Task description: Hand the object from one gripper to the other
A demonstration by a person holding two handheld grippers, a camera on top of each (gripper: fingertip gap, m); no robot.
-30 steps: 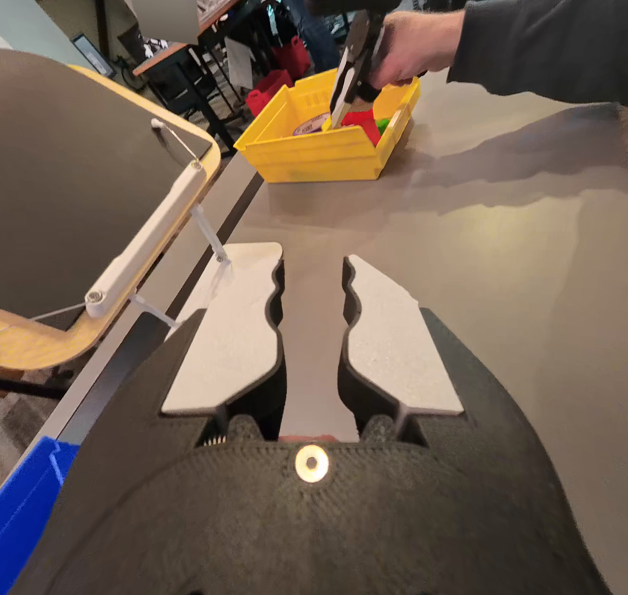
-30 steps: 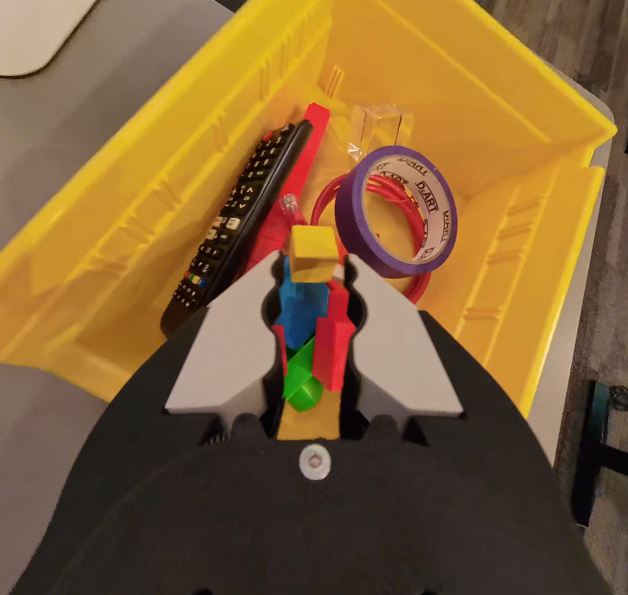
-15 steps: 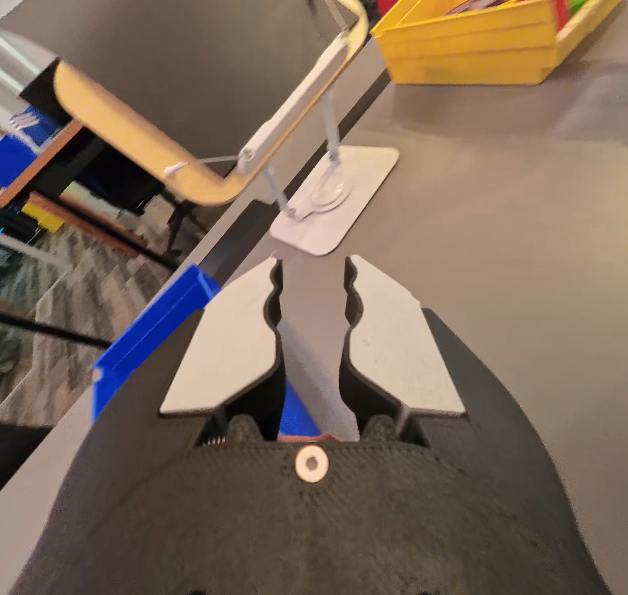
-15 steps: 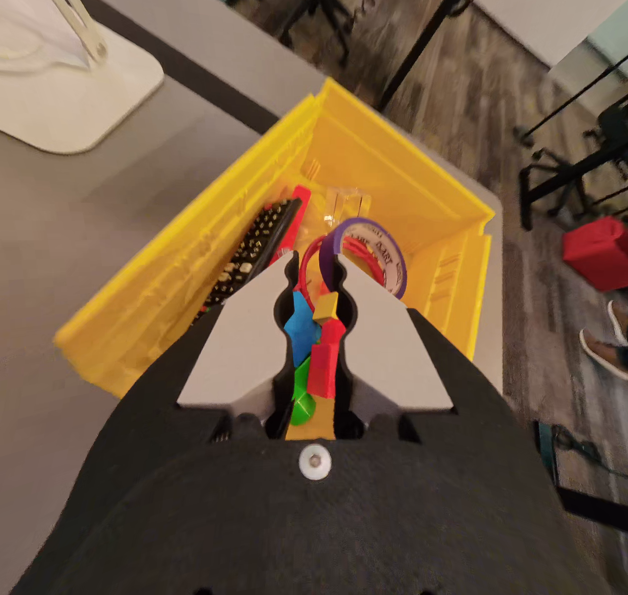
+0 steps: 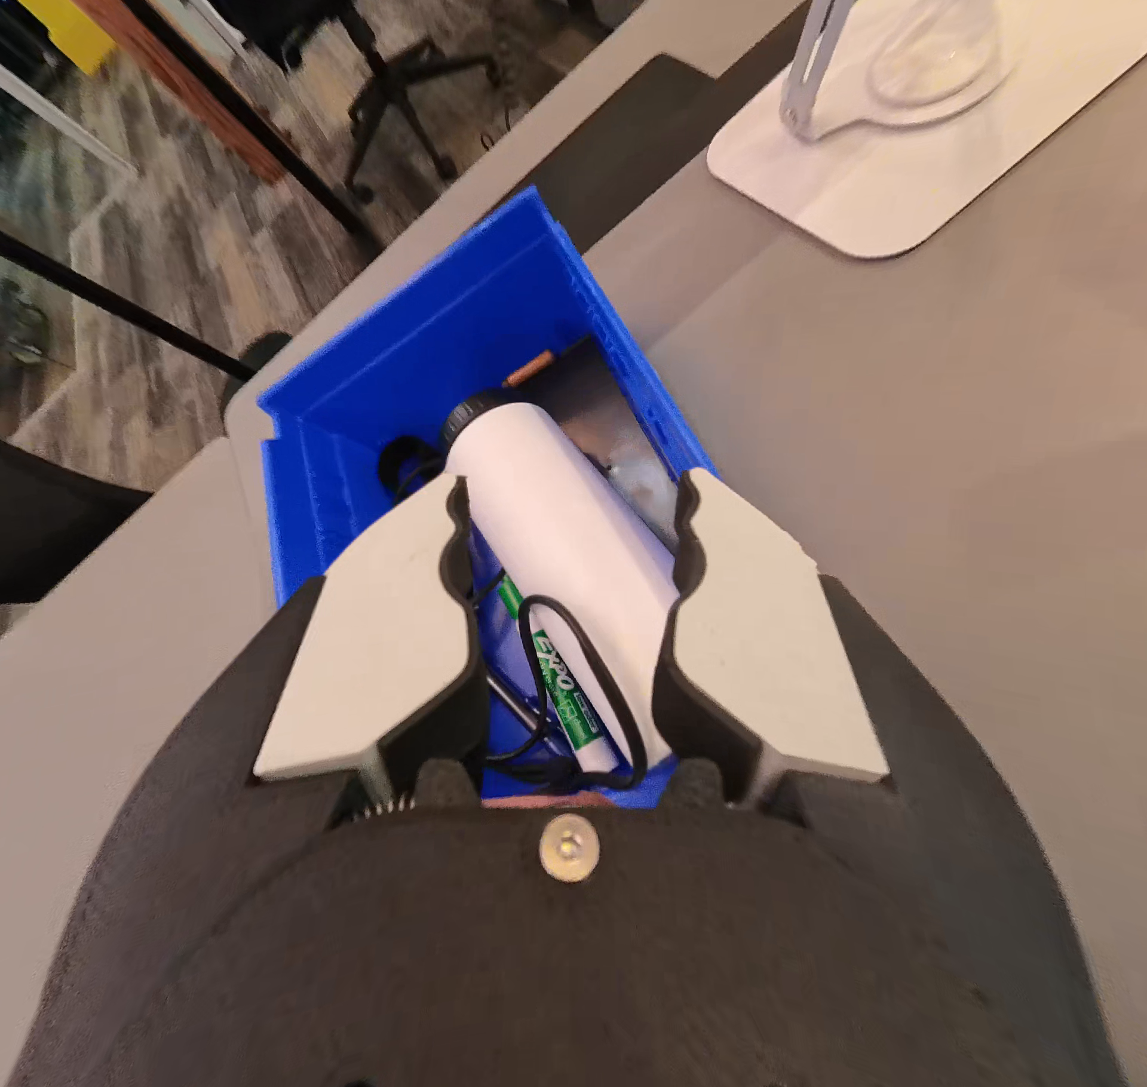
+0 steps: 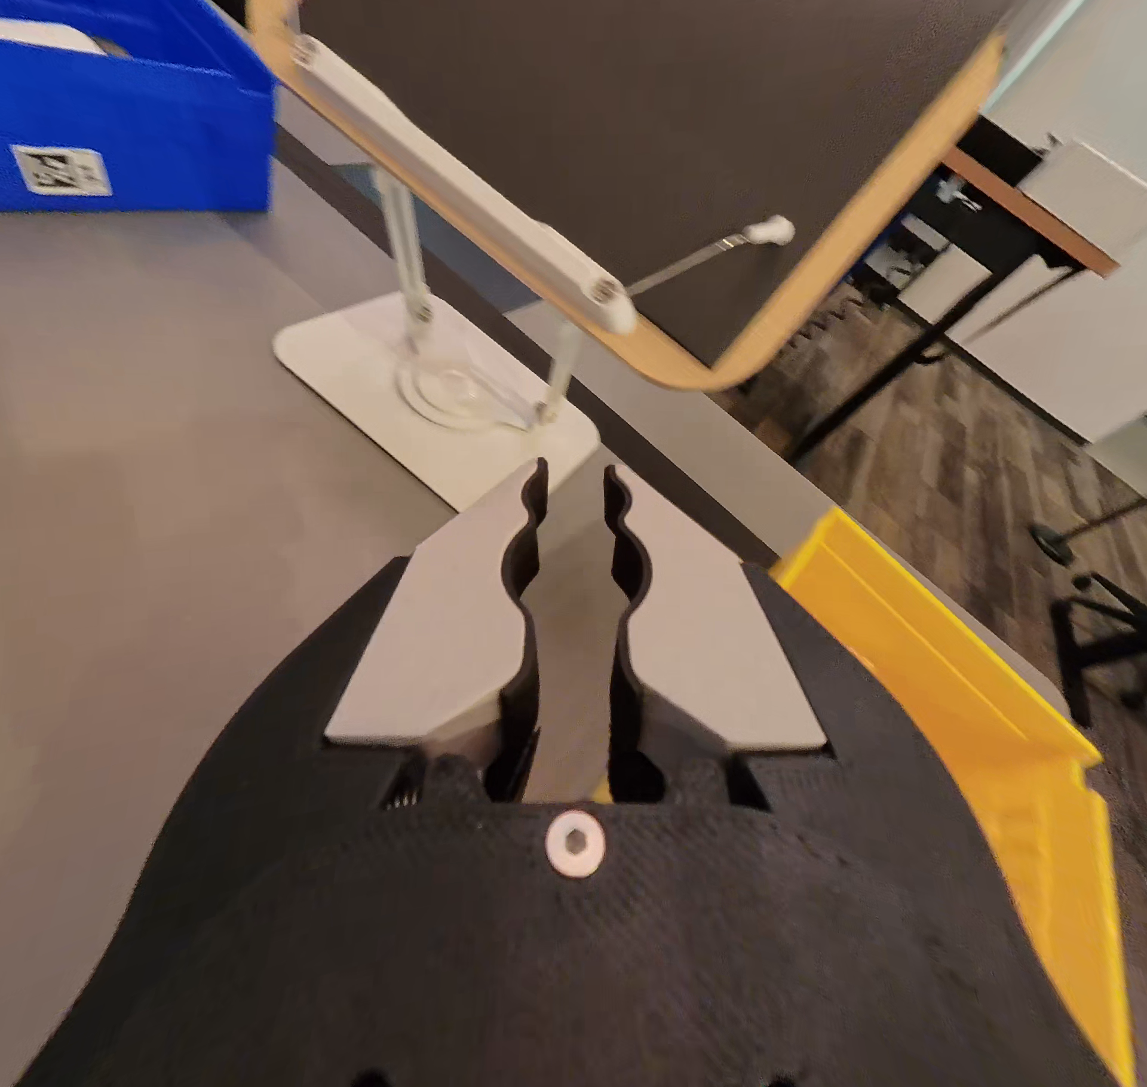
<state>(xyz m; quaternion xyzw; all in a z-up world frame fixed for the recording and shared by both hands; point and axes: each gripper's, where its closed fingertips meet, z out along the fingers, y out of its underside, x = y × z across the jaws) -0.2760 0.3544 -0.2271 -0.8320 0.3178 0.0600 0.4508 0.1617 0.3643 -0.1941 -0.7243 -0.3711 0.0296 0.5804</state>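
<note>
In the left wrist view my left gripper is open wide and hovers over a blue bin. In the bin lie a white bottle with a black cap, a green-labelled marker and a black cable. The fingers stand on either side of the bottle and grip nothing. In the right wrist view my right gripper is empty, its fingers a narrow gap apart, above the grey table. The yellow bin lies at its right.
A dark panel with a wooden edge stands on a white base plate between the bins; the plate also shows in the left wrist view. The blue bin is far left. Chairs and floor lie past the table edge. The gap from one gripper's tips to the other's is roughly 45 centimetres. My left gripper is the nearer one to the white bottle: about 9 centimetres, against 45 centimetres. The green-labelled marker is closer to my left gripper, around 15 centimetres from its tips; the right tips are 55 centimetres off.
My left gripper swung left from the table to above the blue bin and opened wider. My right gripper left the yellow bin, turned toward the panel, and its fingers narrowed.
</note>
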